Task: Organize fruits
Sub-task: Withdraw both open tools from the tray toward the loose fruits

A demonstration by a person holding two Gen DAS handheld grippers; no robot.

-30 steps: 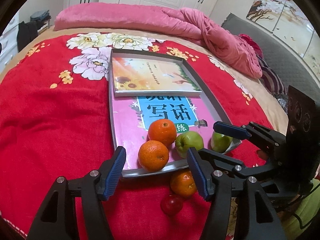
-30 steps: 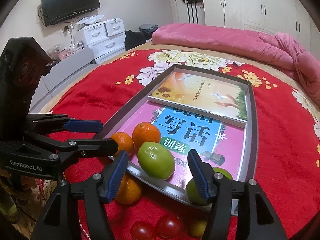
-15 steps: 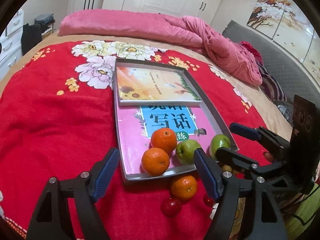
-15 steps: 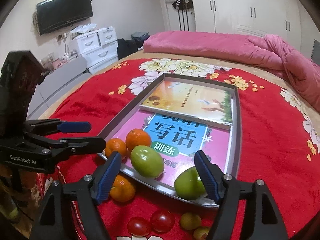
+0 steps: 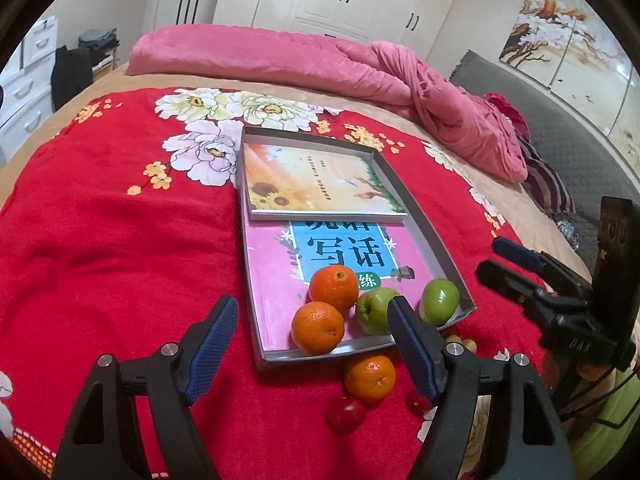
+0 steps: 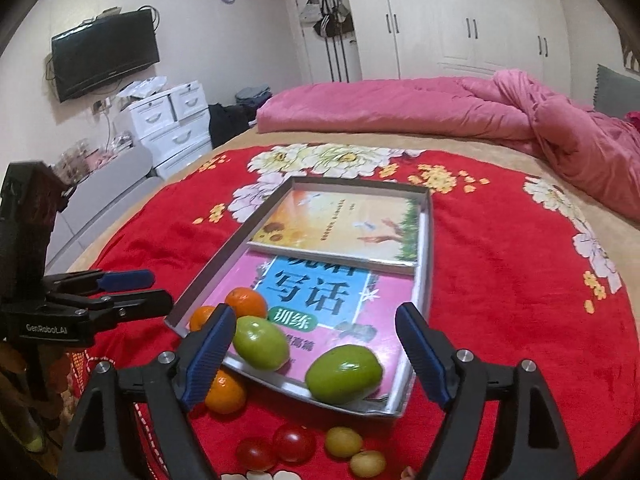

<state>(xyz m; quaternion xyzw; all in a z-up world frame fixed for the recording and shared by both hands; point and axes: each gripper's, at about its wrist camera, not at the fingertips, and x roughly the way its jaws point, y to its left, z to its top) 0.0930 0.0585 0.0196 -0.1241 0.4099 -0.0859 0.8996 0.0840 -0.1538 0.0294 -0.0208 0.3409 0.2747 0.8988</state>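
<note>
A grey tray (image 5: 416, 216) (image 6: 224, 268) lies on the red bedspread with two books in it. At its near end sit two oranges (image 5: 318, 327) (image 5: 334, 287) and two green fruits (image 5: 376, 311) (image 5: 441, 301); the green ones also show in the right wrist view (image 6: 261, 343) (image 6: 343, 374). One orange (image 5: 370, 378) (image 6: 226, 394), red tomatoes (image 5: 346, 414) (image 6: 294, 443) and small yellow fruits (image 6: 343, 442) lie on the bedspread before the tray. My left gripper (image 5: 312, 340) is open and empty above the tray's near edge. My right gripper (image 6: 316, 354) is open and empty, held back above the green fruits.
A pink quilt (image 5: 280, 60) is bunched along the far side of the bed. White drawers (image 6: 172, 120) and a wall TV (image 6: 106, 58) stand to the left. Each gripper shows in the other's view (image 5: 560, 304) (image 6: 80, 300).
Both grippers have pulled back and up from the tray. The green fruit that stood between my right fingers now lies free in the tray's near corner.
</note>
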